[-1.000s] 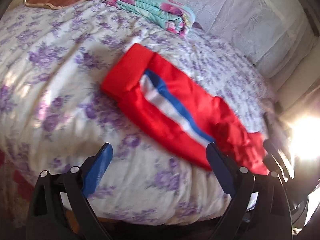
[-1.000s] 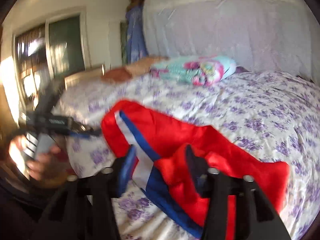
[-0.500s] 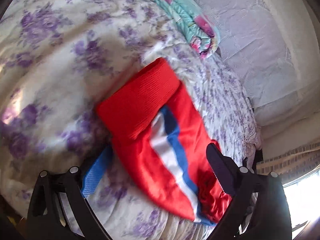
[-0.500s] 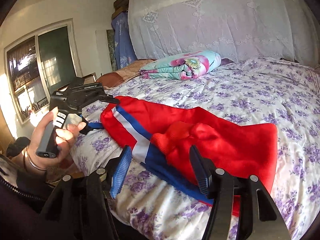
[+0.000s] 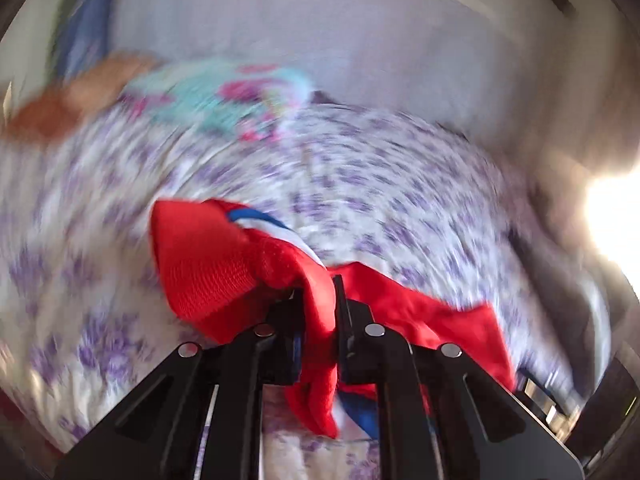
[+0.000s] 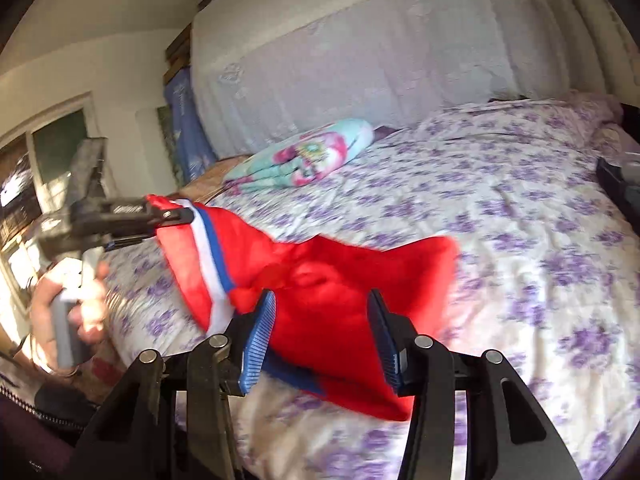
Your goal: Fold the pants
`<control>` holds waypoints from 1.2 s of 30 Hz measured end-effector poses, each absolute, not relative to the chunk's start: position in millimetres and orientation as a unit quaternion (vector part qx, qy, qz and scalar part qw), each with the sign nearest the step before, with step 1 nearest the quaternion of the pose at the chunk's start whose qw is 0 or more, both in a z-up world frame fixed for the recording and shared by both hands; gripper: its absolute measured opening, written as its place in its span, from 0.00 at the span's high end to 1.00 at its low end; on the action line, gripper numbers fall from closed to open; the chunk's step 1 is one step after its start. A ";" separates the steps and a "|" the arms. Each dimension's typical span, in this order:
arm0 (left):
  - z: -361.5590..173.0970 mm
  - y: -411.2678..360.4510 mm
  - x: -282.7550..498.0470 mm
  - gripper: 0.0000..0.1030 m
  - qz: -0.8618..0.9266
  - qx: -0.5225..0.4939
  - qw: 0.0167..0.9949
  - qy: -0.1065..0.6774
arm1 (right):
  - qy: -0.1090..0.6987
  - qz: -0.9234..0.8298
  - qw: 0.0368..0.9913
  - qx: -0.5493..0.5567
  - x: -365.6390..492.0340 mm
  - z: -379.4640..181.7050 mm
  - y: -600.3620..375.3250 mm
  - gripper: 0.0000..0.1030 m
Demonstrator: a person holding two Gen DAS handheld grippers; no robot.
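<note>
Pants (image 6: 320, 280) are stretched across the bed (image 6: 500, 200), long axis from lifted cuff to near edge. Cuff is pinched in the clamped left gripper (image 6: 176, 214). Right gripper (image 6: 322, 340) is half-open, closing, fabric between the jaws, not yet pressed.

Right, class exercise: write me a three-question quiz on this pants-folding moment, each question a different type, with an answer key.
1. True or false: the left gripper is shut on the red pants.
2. Multiple choice: the right gripper is
A. clamped on the folded floral blanket
B. not yet gripping, its jaws closing with red fabric between them
C. holding a pillow
3. Fill the gap: the stripe down the side of the pants is white and ____.

Key
1. True: it pinches the cuff end, lifted off the purple-flowered bedsheet.
2. B
3. blue
</note>
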State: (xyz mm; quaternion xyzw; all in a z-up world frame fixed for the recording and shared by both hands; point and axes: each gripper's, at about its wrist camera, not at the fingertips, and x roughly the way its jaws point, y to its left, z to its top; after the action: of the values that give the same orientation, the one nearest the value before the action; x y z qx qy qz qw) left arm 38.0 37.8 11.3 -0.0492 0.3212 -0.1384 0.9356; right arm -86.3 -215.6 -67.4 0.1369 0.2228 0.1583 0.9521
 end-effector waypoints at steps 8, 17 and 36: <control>-75.0 -162.5 -42.2 0.76 -0.272 0.366 0.840 0.293 | 0.211 0.050 0.951 0.219 -99.3 -63.9 -318.4 0.51; -32.0 -121.6 -39.8 0.34 -0.262 0.289 0.881 0.267 | 0.280 0.157 0.898 0.302 -78.5 -79.1 -327.8 0.24; -80.0 13.4 114.4 0.17 -0.376 -0.181 0.758 0.501 | 0.421 0.228 0.785 0.392 -26.5 -135.6 -293.7 0.10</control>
State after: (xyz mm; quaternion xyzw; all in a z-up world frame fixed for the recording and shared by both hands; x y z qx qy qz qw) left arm 114.4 13.4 -80.0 -0.1814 0.5007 -0.3762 0.7582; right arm -26.5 -293.7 -135.6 0.3919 0.4213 0.2280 0.7855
